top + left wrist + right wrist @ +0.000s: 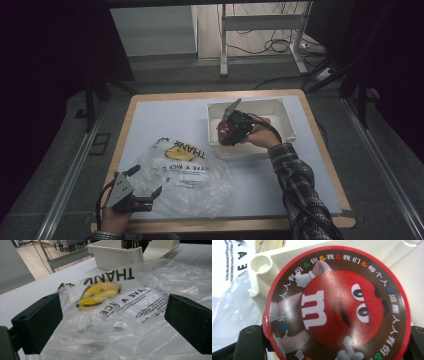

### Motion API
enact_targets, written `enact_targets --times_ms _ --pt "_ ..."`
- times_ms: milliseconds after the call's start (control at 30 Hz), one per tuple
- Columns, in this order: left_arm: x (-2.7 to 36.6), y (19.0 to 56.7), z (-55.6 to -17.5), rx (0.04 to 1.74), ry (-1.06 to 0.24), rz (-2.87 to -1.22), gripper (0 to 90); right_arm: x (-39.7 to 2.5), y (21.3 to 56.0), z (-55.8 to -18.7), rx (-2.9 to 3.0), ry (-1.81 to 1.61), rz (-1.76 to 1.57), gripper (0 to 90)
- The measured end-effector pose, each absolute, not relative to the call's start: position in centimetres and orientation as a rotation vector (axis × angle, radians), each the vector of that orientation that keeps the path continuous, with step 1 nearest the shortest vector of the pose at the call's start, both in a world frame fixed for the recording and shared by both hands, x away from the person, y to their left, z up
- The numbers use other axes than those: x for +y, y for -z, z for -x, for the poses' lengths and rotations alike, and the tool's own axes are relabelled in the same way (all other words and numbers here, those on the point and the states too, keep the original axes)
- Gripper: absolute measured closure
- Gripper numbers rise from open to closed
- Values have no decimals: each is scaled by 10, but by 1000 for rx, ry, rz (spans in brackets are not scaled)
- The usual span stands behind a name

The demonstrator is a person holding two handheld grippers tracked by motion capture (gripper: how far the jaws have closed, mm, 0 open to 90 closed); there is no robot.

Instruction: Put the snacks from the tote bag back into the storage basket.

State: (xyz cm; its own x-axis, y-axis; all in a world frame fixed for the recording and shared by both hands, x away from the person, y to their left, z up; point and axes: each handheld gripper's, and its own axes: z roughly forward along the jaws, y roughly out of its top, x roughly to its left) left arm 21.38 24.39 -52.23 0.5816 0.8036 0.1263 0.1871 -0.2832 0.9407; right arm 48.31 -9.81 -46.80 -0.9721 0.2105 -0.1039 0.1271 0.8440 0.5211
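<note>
Meanwhile, right tongs around candy tub.

Bag near, tray far
Your plastic bag blocks front-left; white tray walls the far right; bare table between.

My near-left clear plastic bag carries black lettering and a yellow smiley face. The far-right tray is white. The round lid is brown, red-rimmed, with a red cartoon candy. My sleeve is dark plaid.
</note>
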Motion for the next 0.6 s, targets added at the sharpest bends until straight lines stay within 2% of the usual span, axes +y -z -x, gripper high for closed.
enact_targets --times_ms 600 --pt "244 522 -214 811 -753 -1790 15 -87 486 -493 2891 -749 -232 259"
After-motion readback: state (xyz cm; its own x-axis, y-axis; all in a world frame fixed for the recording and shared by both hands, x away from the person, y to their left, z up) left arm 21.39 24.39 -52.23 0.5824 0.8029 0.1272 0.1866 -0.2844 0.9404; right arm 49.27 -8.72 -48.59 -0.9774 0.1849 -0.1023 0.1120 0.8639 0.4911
